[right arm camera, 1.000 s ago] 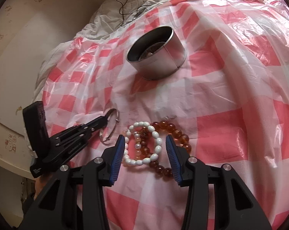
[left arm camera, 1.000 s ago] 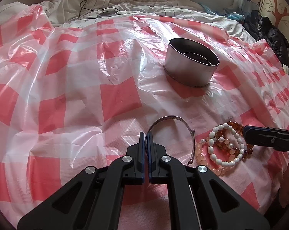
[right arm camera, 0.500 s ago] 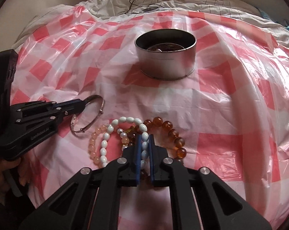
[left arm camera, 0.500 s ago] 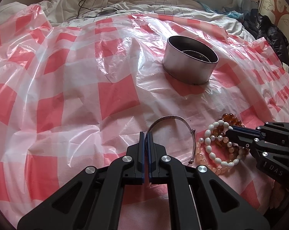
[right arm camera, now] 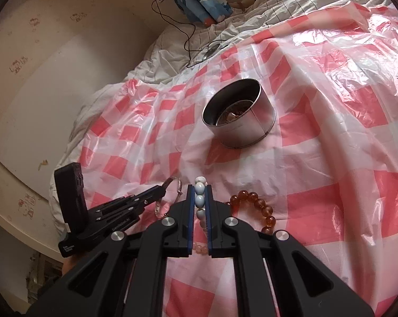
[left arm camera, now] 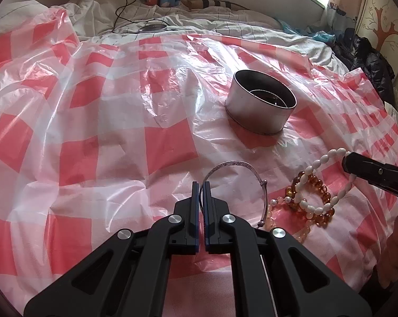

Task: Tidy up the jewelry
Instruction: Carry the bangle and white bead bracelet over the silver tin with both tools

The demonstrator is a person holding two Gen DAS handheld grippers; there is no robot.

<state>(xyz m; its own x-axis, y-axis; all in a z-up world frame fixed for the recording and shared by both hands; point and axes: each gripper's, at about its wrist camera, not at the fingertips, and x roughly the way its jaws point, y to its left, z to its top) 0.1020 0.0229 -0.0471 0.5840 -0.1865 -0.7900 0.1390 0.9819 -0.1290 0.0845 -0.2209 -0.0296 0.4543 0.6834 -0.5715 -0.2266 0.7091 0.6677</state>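
Observation:
My left gripper (left arm camera: 201,185) is shut on the near rim of a silver bangle (left arm camera: 235,164) that rests on the red-and-white checked plastic sheet (left arm camera: 98,137). My right gripper (right arm camera: 199,189) is shut on a white bead bracelet (right arm camera: 199,189) and lifts one end of it; in the left wrist view the white bracelet (left arm camera: 321,162) hangs stretched from the right gripper (left arm camera: 345,159). An amber bead bracelet (left arm camera: 308,185) and a pale pink bead bracelet (left arm camera: 271,212) lie under it. A round metal tin (left arm camera: 259,105) stands further back, with something dark inside.
The sheet covers a bed with rumpled white bedding (left arm camera: 199,18) behind it. A black cable and a small round device (left arm camera: 152,27) lie on the bedding. Dark clothing (left arm camera: 368,60) is piled at the far right. A wall (right arm camera: 40,52) rises on the left.
My right gripper closed on the white bead bracelet and has lifted one end off the pile, pulling it taut. My left gripper stays shut on the silver bangle.

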